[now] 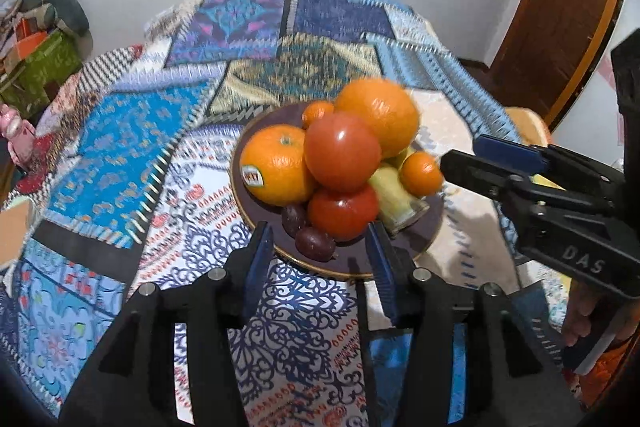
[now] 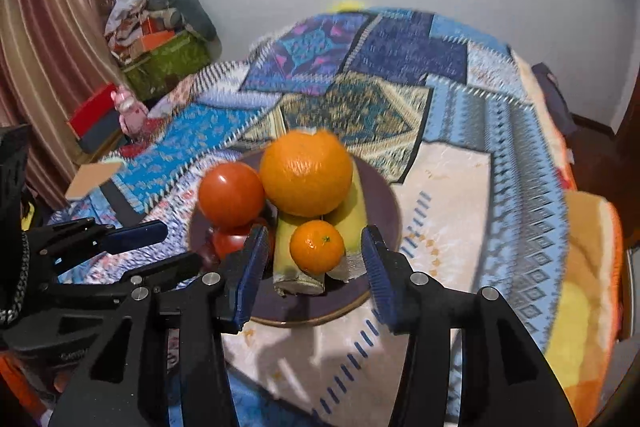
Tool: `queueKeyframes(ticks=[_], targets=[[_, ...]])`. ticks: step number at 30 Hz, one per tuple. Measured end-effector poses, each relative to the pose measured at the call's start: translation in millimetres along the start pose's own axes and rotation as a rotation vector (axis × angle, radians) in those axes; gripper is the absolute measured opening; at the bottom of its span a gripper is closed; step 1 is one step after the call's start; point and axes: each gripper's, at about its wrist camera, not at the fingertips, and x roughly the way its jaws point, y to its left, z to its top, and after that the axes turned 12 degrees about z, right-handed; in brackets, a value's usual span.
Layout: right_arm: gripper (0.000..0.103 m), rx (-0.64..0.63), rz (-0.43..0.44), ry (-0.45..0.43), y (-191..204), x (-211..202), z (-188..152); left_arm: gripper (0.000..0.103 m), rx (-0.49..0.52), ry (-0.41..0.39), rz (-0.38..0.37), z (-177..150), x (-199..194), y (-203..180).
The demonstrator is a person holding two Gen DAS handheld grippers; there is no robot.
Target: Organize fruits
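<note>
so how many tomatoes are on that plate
2. One tomato sits high in the middle of the pile on the plate; the second tomato lies right below it, beside the dark plums. Others may be hidden behind.

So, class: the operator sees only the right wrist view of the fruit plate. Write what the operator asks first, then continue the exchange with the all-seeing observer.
Operator: Is any orange hidden behind the tomato?
Observer: Yes, a stickered orange sits left of it.
Operator: Anything dark at the plate front?
Observer: Two dark purple fruits lie there.
Operator: More small oranges?
Observer: One tiny orange at the back.
</note>
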Motion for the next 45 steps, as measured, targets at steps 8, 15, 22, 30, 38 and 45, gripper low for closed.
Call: queueKeyframes(ticks=[8,15,22,30,38,45], targets=[[0.045,-0.05,-0.015,-0.187,39.7,-92.3,8.5,0.048,-0.029,-0.224,-0.003,8.9,-105.3,5.1],[0.045,-0.102,0.008,-0.35,88.1,-170.5,-0.3,0.048,-0.052,-0.44,0.014,-2.3,-209.1,9.6],[0.045,-0.144,0.003,-0.431,127.5,-209.4,-19.6,0.053,-0.093,-0.58,-0.011,-28.5,-279.5,21.7],[0.069,-0.166,-0.051,-0.487,144.7,-221.0,-31.4,0.064,-0.097,-0.658,0.015,-50.2,-313.4,23.4],[0.086,-0.141,-0.079,-0.508,144.0,-226.1,-36.2,0.086,-0.091,-0.678,0.04,-64.1,-319.2,18.2],[0.103,-0.163,-0.141,-0.546,149.6,-234.5,-43.1,0.101,-0.095,-0.692,0.058,-70.5,-319.0,19.5]])
